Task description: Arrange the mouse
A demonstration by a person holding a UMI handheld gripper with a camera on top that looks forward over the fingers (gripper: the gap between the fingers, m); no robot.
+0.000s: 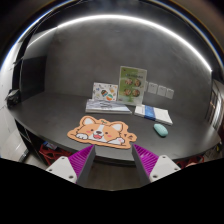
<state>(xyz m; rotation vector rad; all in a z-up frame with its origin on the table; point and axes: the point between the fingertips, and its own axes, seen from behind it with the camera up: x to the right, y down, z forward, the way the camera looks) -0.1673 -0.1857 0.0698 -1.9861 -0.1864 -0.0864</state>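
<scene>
A pale teal mouse (161,129) lies on the dark grey table (60,112), to the right of an orange corgi-shaped mouse mat (102,131). My gripper (114,160) hovers over the table's near edge, well short of both. Its two fingers with purple pads (84,158) stand wide apart with nothing between them. The mat lies just beyond the fingertips; the mouse is beyond and to the right of the right finger (146,158).
Behind the mat lie flat papers or a booklet (108,105) and a light blue sheet (154,114). An upright green-and-white card (131,86) and a smaller card (104,92) stand at the back by the wall. Red items (47,153) sit under the table at left.
</scene>
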